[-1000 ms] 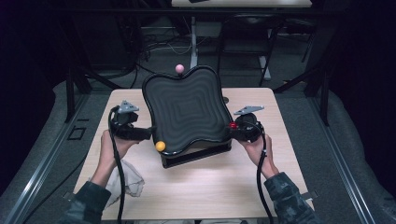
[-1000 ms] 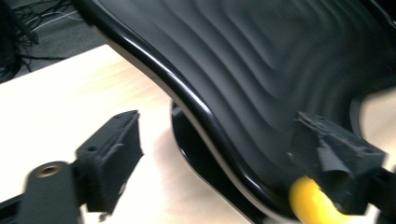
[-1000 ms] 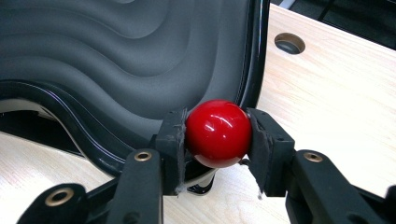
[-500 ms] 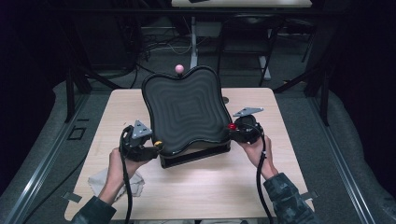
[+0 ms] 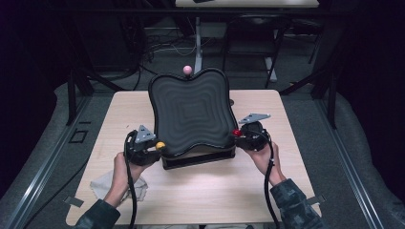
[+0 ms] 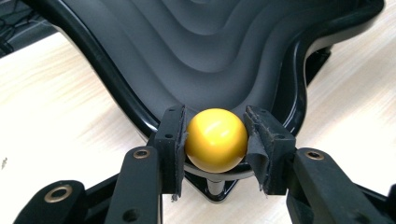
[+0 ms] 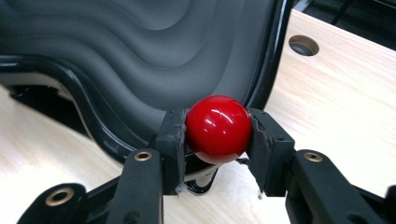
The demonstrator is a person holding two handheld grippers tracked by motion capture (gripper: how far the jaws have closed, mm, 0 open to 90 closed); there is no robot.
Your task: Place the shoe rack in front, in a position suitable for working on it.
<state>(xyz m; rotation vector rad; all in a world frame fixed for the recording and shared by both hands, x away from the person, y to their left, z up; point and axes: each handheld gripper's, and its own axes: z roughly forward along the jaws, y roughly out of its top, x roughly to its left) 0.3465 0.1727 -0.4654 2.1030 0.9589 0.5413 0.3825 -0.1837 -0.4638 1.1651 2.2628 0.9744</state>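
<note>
A black tray [image 5: 191, 112] with wavy stepped ridges sits tilted on a dark base in the middle of the table. Ball knobs stick out at its corners. My left gripper [image 5: 159, 146] is at the near-left corner. Its jaws have just been closing, and both pads now press on the yellow ball [image 6: 216, 139]. At the near-right corner my right gripper [image 5: 237, 133] is shut on the red ball [image 7: 218, 128]. A pink ball [image 5: 187, 70] stands at the tray's far edge.
The light wooden table [image 5: 210, 191] has bare room in front of the tray. A crumpled white cloth [image 5: 102, 183] lies under the left forearm. A round hole [image 7: 303, 45] is set in the tabletop beyond the tray's right side. Dark floor and frames surround the table.
My left gripper has moved in from the left and down to the tray's near-left corner, and its jaws have closed onto the yellow ball. The right gripper has stayed on the red ball.
</note>
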